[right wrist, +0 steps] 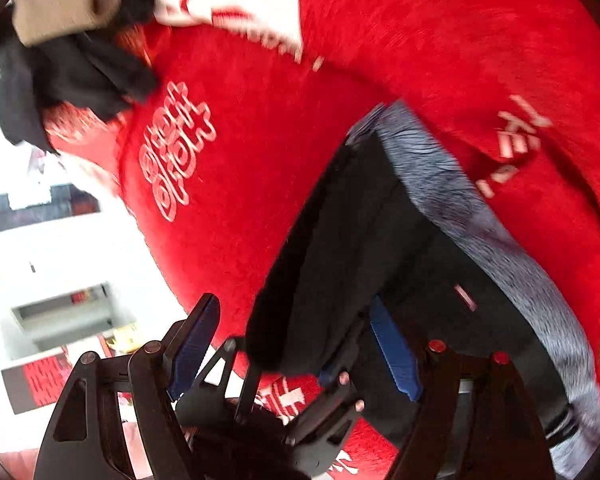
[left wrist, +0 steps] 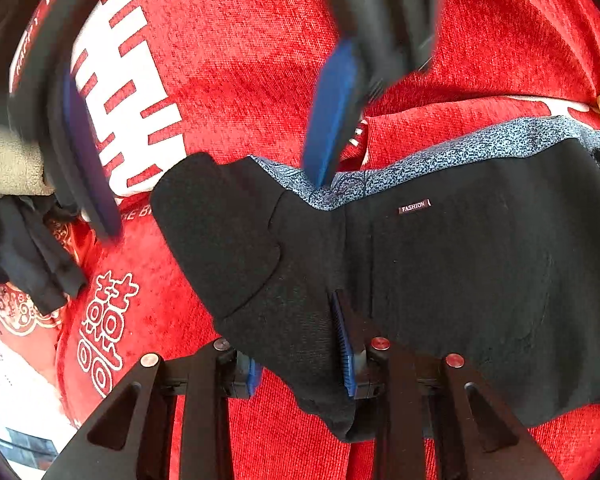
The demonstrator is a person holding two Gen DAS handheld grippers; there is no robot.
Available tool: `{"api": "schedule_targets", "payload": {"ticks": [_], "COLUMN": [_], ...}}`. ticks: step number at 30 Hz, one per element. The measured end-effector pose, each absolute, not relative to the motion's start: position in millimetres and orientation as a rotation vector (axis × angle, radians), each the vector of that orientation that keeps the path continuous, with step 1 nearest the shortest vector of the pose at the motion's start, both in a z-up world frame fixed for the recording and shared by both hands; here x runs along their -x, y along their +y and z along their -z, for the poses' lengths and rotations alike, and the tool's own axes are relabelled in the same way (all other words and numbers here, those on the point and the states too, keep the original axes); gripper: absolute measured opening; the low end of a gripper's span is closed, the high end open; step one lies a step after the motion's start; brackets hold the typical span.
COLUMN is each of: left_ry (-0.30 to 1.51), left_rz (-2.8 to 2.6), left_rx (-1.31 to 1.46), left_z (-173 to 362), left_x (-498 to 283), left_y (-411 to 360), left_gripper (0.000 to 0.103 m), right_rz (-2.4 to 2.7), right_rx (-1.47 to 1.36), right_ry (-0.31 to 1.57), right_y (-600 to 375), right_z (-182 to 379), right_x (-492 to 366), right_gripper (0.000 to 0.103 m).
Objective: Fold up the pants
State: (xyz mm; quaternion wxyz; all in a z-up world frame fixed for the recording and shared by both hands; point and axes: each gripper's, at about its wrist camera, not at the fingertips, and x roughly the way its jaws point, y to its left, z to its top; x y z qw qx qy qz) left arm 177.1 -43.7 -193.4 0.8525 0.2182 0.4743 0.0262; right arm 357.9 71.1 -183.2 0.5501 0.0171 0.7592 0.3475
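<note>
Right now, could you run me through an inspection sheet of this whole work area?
Surface: red cloth with white printed characters.
Job's things: black pants lying on it, patterned blue-grey lining showing, FASHION label.
Clutter: pile of dark and beige clothes at the far edge.
Grippers: left gripper closed on the pants' edge; right gripper open above the cloth, one finger tip near the lining.
Cables: nothing seen.
Surroundings: white floor, blurred.
</note>
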Motion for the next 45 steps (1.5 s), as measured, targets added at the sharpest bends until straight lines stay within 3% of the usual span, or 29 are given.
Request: {"api": "schedule_targets", "payload": {"ticks": [3,5,6,7,18,27,36,45], "left_ry": [0.996,0.995,1.001,1.012,0.847,0.761,0.815,0.907], "left_rz": [-0.054,-0.056,-0.057,-0.057,0.052,0.295,0.564,0.581], "left_rx": [-0.453,-0.455,-0.452,-0.449,-0.416,-0.401,-0.549,-0.727], "left_z": [193,193,193,192,95,32,77,150], "left_x": [-177,-177,-178,-177,-156,-127,-90,-67], "left_y": [-42,-42,-42,-44,-90,-208,-351,-408], "left_gripper": [0.032,0.032,0.032,0.032,0.032,0.032,0.032,0.035], "right_rz": [-0.798,-0.768,-0.761,-0.755,-0.883,-0.74,-0.479,-0.393], "right_rx": [-0.004,-0.024,-0.049,-0.06,-0.458,-0.718,-0.921,-0.993], "right_ry": [1.861,1.888,1.889,1.873,1.538,1.27,1.228,1.255], "right_y": [82,80,77,72,-62,-261,-446,-488], "right_z": [203,214,215,212,116,64,135,219], "right_x": [-357,-359,-360,-359,-329,-257,-174,-143], "right_gripper": [0.08,0.047,0.023,0.02,0.019,0.019,0.019,0.019]}}
